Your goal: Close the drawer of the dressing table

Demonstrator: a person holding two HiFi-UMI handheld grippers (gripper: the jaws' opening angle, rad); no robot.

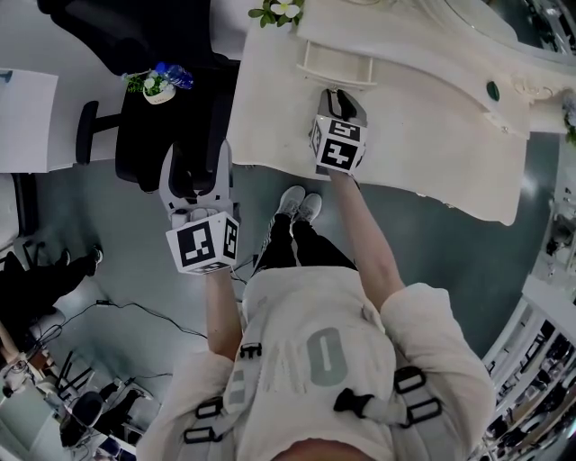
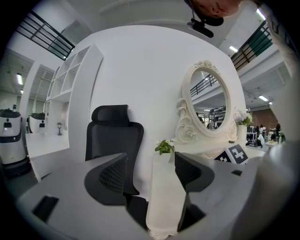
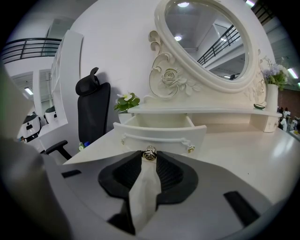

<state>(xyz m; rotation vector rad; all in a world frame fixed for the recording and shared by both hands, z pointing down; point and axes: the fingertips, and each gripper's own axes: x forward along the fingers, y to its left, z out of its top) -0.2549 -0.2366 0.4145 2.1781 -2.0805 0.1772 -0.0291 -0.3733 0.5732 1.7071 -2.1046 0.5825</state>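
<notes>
The cream dressing table (image 1: 432, 135) has its small drawer (image 1: 337, 65) pulled out under the oval mirror (image 3: 206, 42). In the right gripper view the drawer front (image 3: 161, 136) carries a curved bar handle and a metal rose knob (image 3: 149, 153) low in the middle. My right gripper (image 3: 149, 157) is over the tabletop right in front of the drawer (image 1: 340, 97), its fingertips closed on that knob. My left gripper (image 1: 193, 171) hangs left of the table, beside the chair. Its jaws (image 2: 150, 161) stand wide apart with nothing between them.
A black office chair (image 1: 171, 90) stands left of the table, a small potted plant (image 1: 157, 83) by it. Another plant (image 1: 279, 11) sits at the table's back left corner, a vase of flowers (image 3: 272, 93) at the right. The person's feet (image 1: 299, 207) are at the table's front edge.
</notes>
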